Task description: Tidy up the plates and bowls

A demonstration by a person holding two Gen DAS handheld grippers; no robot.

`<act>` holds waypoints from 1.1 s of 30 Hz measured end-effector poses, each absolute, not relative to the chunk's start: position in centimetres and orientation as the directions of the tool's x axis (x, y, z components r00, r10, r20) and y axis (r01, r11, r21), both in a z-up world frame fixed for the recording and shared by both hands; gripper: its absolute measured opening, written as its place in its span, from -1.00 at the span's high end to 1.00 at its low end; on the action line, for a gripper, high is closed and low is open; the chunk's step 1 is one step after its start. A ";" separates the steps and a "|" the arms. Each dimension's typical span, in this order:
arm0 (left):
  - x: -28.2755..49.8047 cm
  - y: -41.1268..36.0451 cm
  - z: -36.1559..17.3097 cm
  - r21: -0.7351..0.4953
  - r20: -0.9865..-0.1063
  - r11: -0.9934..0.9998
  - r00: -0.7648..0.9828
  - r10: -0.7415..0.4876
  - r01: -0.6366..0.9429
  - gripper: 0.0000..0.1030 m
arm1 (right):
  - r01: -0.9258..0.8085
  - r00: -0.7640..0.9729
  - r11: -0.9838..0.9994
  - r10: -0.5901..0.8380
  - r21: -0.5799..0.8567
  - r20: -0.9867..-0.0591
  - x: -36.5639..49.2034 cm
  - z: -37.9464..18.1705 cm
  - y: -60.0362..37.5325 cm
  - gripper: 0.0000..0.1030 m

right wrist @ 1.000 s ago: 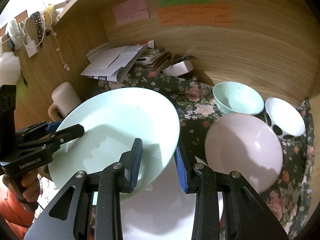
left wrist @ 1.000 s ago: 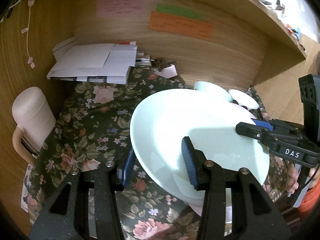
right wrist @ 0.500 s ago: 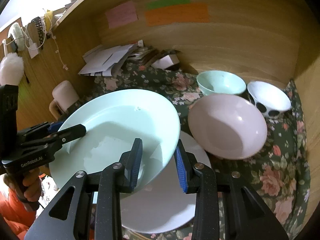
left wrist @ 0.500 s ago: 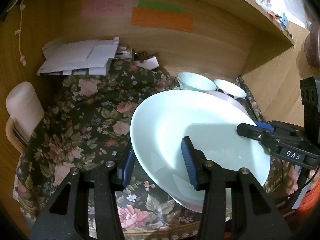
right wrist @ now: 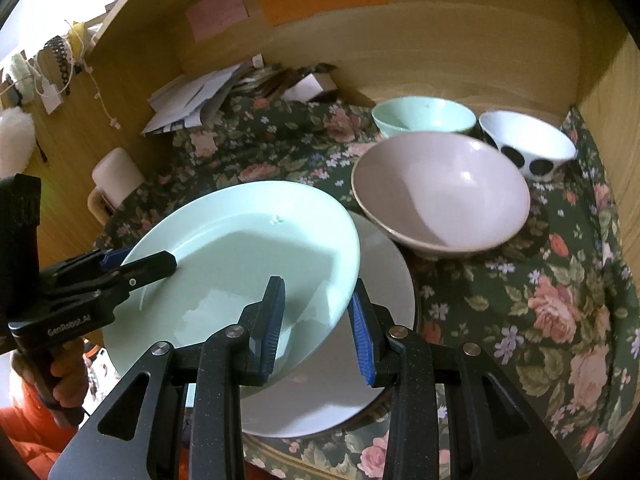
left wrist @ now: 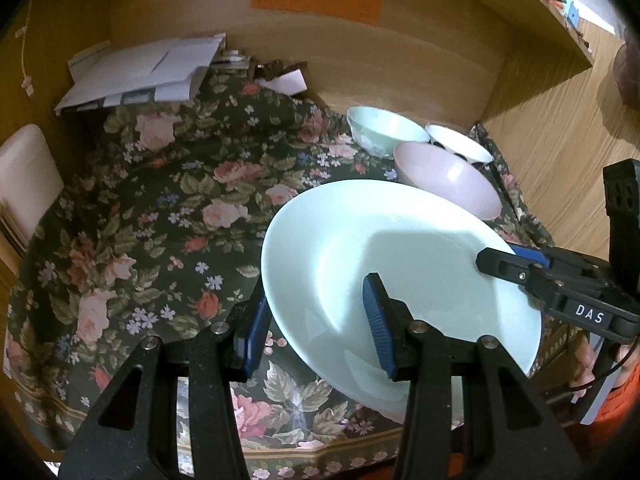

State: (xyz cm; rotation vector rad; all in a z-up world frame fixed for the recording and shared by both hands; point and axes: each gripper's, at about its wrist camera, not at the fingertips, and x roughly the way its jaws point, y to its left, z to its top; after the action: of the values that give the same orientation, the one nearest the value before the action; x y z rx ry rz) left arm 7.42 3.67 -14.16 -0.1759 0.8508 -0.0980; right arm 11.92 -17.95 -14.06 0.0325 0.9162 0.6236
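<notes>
- Gripping the pale green plate (left wrist: 400,272) from both sides: left gripper (left wrist: 316,320) clamped on its near-left rim, one blue pad above and one beneath.
- Right gripper (right wrist: 316,320) clamped on the opposite rim of the same plate (right wrist: 240,256), jaws nipping the edge.
- Held tilted, just above a white plate (right wrist: 380,280) lying flat on the floral-clothed worktop (right wrist: 540,320), overlapping its left part.
- Behind the white plate, just beside it: pink bowl (right wrist: 440,196), upright.
- Beyond the pink bowl: mint-green bowl (right wrist: 424,114) and white bowl with black spots (right wrist: 528,144), side by side against the wooden back wall (right wrist: 440,52).
- Far left of the plate: stack of papers (left wrist: 144,72) at the back corner, cream mug (right wrist: 114,180) at the worktop's left edge.
- Fingers and an orange sleeve (right wrist: 28,432) below the left gripper's handle.
</notes>
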 end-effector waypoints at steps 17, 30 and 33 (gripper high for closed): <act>9.2 3.4 -17.0 -0.195 -0.782 0.981 0.601 -0.165 0.016 0.16 | -0.441 0.404 0.841 0.499 0.314 -0.767 12.6 -16.5 -18.5 0.43; 10.0 3.1 -18.3 -0.208 -0.803 0.978 0.567 -0.183 0.022 0.16 | -0.442 0.390 0.839 0.499 0.318 -0.773 13.1 -16.9 -19.0 0.43; 10.1 3.1 -18.4 -0.211 -0.807 0.977 0.560 -0.187 0.023 0.16 | -0.436 0.390 0.843 0.492 0.314 -0.779 12.9 -16.7 -19.1 0.43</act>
State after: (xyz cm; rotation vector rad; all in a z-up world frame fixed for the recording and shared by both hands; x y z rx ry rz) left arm 10.12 3.05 -18.41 -0.1845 0.9699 -0.1246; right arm 12.86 -19.13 -16.67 0.0619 1.0109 0.5902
